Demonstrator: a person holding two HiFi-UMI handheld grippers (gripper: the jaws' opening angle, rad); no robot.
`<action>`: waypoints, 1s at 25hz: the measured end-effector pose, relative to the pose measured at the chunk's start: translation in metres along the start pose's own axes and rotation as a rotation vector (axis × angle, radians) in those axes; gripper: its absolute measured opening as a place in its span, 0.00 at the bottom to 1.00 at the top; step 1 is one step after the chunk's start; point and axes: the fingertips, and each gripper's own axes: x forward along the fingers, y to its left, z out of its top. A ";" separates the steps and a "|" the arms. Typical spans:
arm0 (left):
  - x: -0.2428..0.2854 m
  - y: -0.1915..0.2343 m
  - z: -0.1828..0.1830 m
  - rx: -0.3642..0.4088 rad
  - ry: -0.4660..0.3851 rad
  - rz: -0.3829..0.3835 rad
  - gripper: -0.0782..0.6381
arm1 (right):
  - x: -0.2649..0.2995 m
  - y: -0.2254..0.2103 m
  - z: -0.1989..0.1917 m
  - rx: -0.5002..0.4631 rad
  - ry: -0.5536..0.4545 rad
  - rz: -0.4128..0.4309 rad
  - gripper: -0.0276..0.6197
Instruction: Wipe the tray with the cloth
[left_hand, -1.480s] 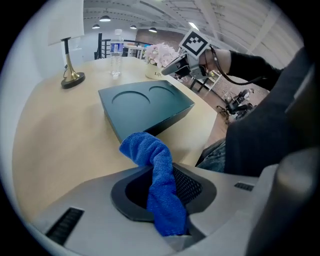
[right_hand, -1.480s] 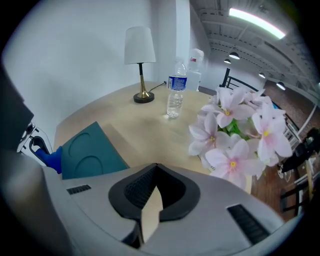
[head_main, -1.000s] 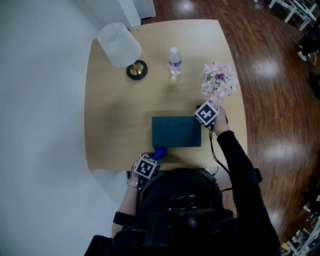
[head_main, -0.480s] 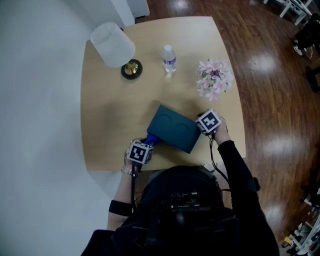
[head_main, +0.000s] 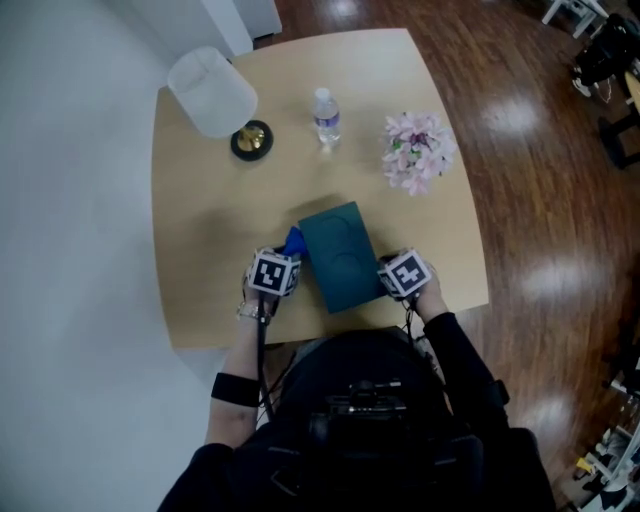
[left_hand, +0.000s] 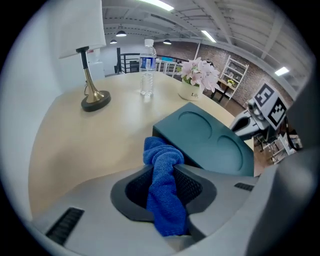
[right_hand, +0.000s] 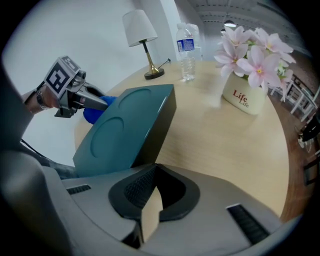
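- The left gripper's (head_main: 284, 258) fingers are clamped on the blue cloth (left_hand: 162, 155); it bunches beside the tray's (head_main: 340, 255) left edge; the tray lies flat on the table (head_main: 210, 220).
- The right gripper's (right_hand: 155, 167) fingers look closed at the tray's near corner (a real pinch is unclear).
- Wiping seems about to start; next, the cloth must come onto the tray top and sweep across.

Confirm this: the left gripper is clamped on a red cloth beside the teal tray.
Wrong in one respect: the cloth is blue, not red, as the left gripper view shows. The rest stands: the left gripper is clamped on it beside the teal tray.
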 end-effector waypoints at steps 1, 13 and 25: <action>0.001 0.002 0.003 0.000 -0.003 -0.001 0.27 | 0.002 0.007 -0.003 -0.001 0.006 0.009 0.05; -0.008 0.030 0.016 -0.060 -0.110 0.009 0.27 | -0.008 -0.006 -0.012 0.103 -0.036 -0.104 0.05; 0.012 0.002 0.020 0.161 -0.042 -0.164 0.27 | -0.013 0.012 -0.007 0.134 -0.049 -0.103 0.05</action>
